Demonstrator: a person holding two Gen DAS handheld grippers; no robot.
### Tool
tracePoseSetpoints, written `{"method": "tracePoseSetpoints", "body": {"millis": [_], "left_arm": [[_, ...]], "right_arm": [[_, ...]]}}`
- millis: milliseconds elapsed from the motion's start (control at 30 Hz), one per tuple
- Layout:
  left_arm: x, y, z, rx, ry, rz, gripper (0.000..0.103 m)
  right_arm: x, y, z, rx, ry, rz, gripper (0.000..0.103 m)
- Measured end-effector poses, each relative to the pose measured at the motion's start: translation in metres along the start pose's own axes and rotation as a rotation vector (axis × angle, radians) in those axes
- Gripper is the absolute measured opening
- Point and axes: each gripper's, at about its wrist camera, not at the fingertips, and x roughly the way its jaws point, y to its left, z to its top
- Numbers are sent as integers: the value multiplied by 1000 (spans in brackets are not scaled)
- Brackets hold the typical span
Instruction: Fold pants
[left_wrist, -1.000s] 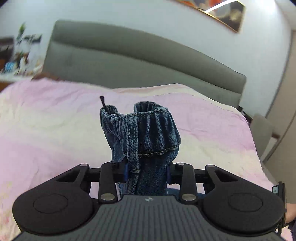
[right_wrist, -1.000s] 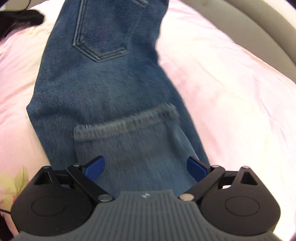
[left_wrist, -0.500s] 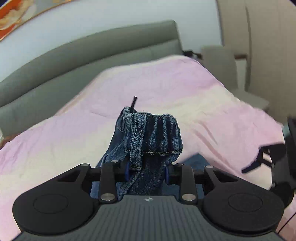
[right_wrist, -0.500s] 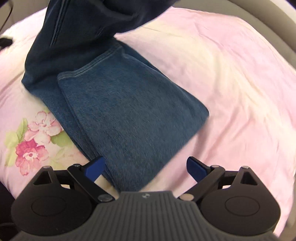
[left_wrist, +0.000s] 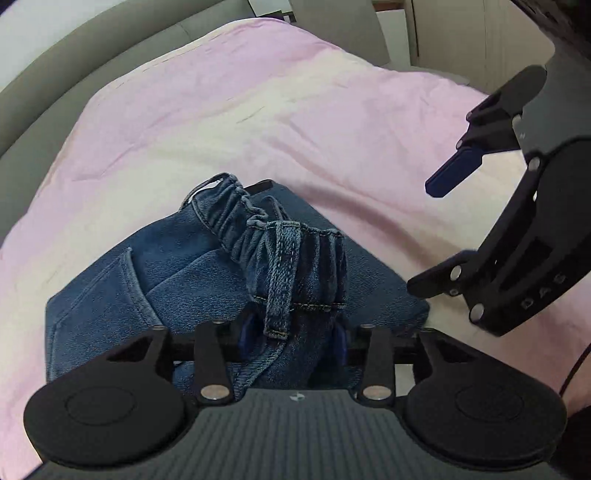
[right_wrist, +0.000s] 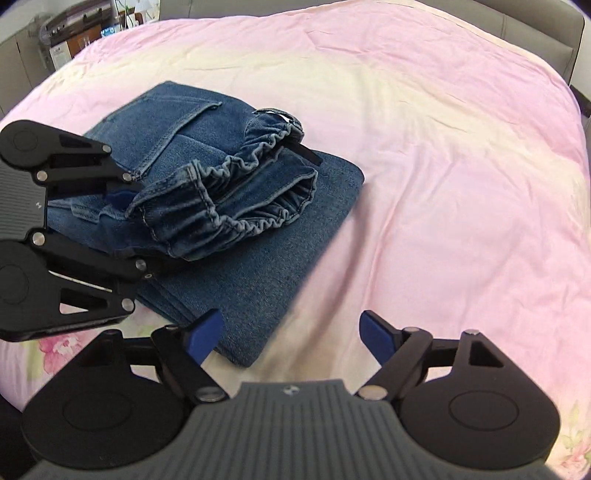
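Observation:
Blue denim pants lie folded in layers on the pink bed cover; they also show in the left wrist view. My left gripper is shut on the bunched elastic waistband and holds it low over the folded legs; it shows at the left of the right wrist view. My right gripper is open and empty, just in front of the folded stack's near corner; it shows at the right of the left wrist view.
The pink and cream bed cover stretches all round the pants. A grey padded headboard curves behind it. Shelves with clutter stand beyond the far left corner. A grey chair stands by the bed.
My left gripper has brought the waistband down and over onto the folded legs. My right gripper has pulled back from the pants, still open.

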Motion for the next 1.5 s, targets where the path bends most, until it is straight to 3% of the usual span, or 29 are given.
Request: {"method": "tracePoseSetpoints", "body": {"millis": [67,100,200,300,400,600,700,800,900,967,1033,1067,1200,1333,1500], "left_arm": [[-1,10,2,-41,-5,-39,58],[-4,15,2,-66,-19,-77,71],[-18,33,-2,-148,-38,-167,73],[-34,48,-12,-163,-56,-171,73],[-51,61,-27,-145,-54,-129,74],[-74,101,-81,-157,2,27,77],[-82,124,-113,-221,38,74,80],[-84,138,-142,-279,75,70,83],[-76,142,-158,-310,106,68,82],[-69,145,-163,-339,122,49,76],[-62,145,-166,-350,156,35,56],[-61,145,-166,-339,160,50,41],[-68,153,-175,-343,134,29,25],[-69,163,-185,-377,153,9,17],[-69,176,-195,-443,182,-33,17]], "right_arm": [[-4,2,0,-7,1,-14,78],[-8,3,0,-4,-4,-17,78],[-23,8,3,3,-26,-13,78],[-39,18,8,-9,-43,-27,78],[-50,24,18,0,-70,-23,76],[-45,19,48,175,-140,114,73],[-22,9,62,297,-134,138,62],[7,-3,69,415,-88,163,60],[27,-10,66,508,-54,216,44],[29,-11,64,555,-58,259,25],[18,-6,65,560,-79,250,7],[10,-2,67,537,-98,239,6],[-24,12,70,427,-149,189,2],[-21,17,51,419,-96,143,1],[13,17,24,453,-31,114,1]]}}
